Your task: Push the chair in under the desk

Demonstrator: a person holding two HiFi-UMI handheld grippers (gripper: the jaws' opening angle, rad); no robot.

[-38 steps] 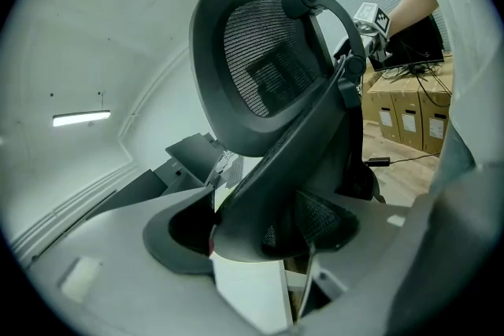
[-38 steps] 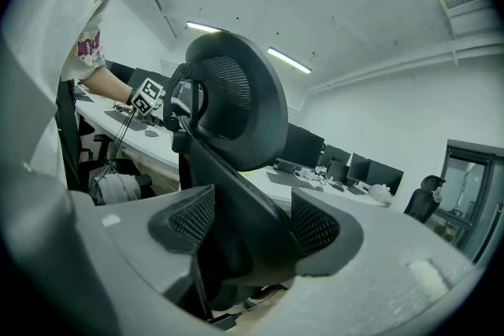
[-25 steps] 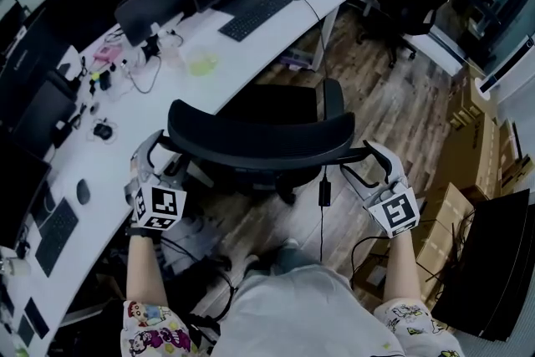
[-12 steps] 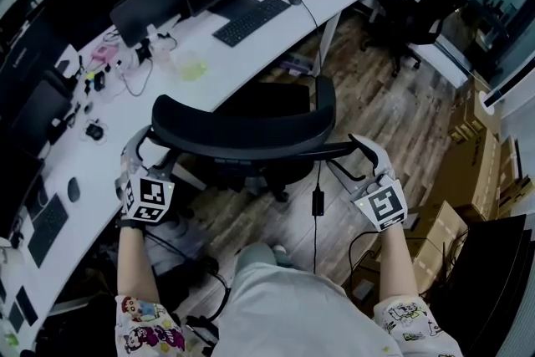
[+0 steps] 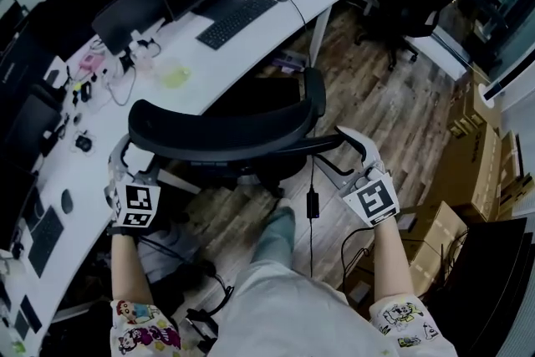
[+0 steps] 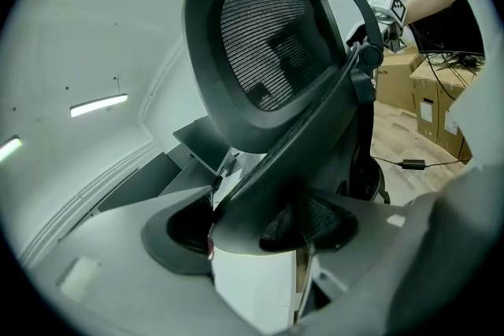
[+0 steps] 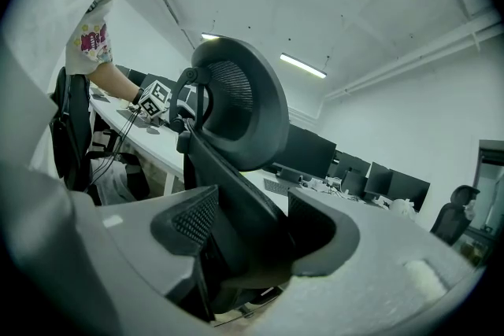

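Observation:
In the head view a black office chair [image 5: 226, 130], mesh back and headrest towards me, stands at the white desk [image 5: 117, 109] with its seat partly under the top. My left gripper [image 5: 134, 156] is clamped on the left end of the back's frame and my right gripper [image 5: 347, 155] on the right end. The left gripper view shows the chair [image 6: 268, 51] rising from the left gripper [image 6: 256, 228], its frame between the pads. In the right gripper view the chair [image 7: 236, 106] stands the same way, its frame filling the right gripper [image 7: 244, 236].
Monitors and a keyboard [image 5: 226, 17] sit on the desk. A cable with a power adapter [image 5: 312, 203] hangs just behind the chair. Cardboard boxes [image 5: 447, 217] stand at the right, and another black chair [image 5: 414, 4] at the far right. My leg [image 5: 272, 238] is under the chair's back.
The chair has rolled forward and left towards the desk, with both grippers still on its back frame. My leg has stepped forward behind it.

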